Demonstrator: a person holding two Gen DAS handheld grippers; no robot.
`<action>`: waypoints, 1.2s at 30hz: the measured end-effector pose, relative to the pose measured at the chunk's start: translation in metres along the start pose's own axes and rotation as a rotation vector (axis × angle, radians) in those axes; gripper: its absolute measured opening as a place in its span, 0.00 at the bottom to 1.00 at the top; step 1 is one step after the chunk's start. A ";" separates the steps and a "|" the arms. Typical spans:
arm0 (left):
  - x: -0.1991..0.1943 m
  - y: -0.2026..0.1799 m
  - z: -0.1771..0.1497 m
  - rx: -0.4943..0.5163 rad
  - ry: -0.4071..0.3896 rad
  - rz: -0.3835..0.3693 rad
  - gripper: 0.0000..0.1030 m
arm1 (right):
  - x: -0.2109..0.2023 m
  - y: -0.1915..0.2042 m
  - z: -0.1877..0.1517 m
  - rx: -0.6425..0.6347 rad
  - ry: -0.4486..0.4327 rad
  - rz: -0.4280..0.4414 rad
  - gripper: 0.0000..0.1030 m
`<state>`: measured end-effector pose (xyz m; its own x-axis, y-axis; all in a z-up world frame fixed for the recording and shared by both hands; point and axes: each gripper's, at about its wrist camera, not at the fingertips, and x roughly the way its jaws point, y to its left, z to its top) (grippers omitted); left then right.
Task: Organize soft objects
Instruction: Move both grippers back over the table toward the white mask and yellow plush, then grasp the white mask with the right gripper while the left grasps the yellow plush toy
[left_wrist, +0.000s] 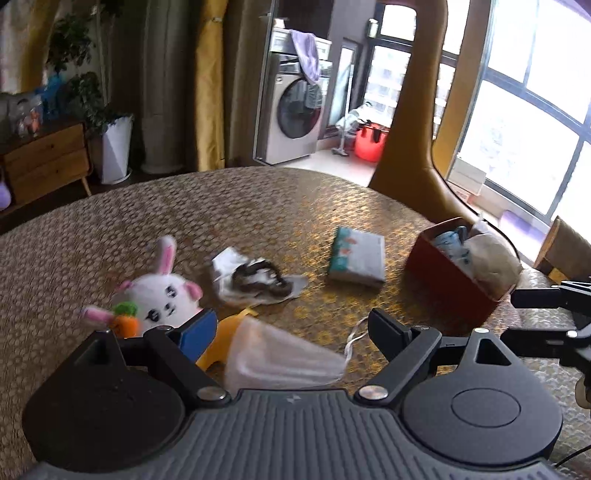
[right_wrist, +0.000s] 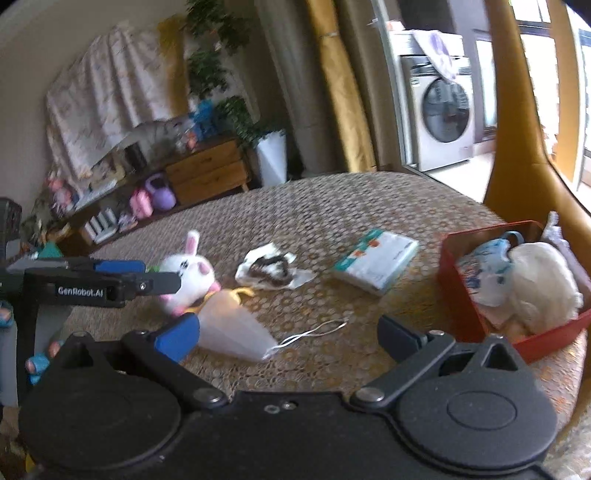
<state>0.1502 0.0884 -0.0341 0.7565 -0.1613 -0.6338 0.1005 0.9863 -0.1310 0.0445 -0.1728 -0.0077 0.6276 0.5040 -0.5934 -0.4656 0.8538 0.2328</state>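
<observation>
A pale face mask (left_wrist: 280, 362) lies on the woven table top, low between the wide-apart fingers of my left gripper (left_wrist: 291, 332), and the pads do not press on it. A white plush bunny (left_wrist: 162, 299) with a small carrot sits just left of the blue pad. A yellow soft piece (left_wrist: 221, 343) shows under the mask. In the right wrist view the mask (right_wrist: 232, 332) lies by the blue pad of my right gripper (right_wrist: 288, 338), which is open and holds nothing. The left gripper (right_wrist: 162, 275) reaches in beside the bunny (right_wrist: 192, 273).
A crumpled white cloth with a brown hair band (left_wrist: 255, 280) and a tissue pack (left_wrist: 356, 262) lie mid-table. A red box (left_wrist: 454, 291) with soft things in it stands at the right edge. A tan chair back (left_wrist: 410, 129) rises behind it.
</observation>
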 end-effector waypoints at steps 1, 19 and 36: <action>0.002 0.005 -0.002 -0.011 0.001 0.002 0.87 | 0.005 0.004 0.000 -0.015 0.012 0.009 0.99; 0.035 0.034 -0.037 -0.032 0.028 0.044 0.87 | 0.092 0.055 -0.015 -0.346 0.179 0.122 0.97; 0.065 0.040 -0.042 0.001 0.057 0.030 0.87 | 0.172 0.071 -0.022 -0.530 0.265 0.143 0.74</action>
<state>0.1756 0.1156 -0.1125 0.7212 -0.1338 -0.6797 0.0796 0.9907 -0.1106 0.1059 -0.0277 -0.1101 0.3912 0.5013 -0.7718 -0.8238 0.5646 -0.0508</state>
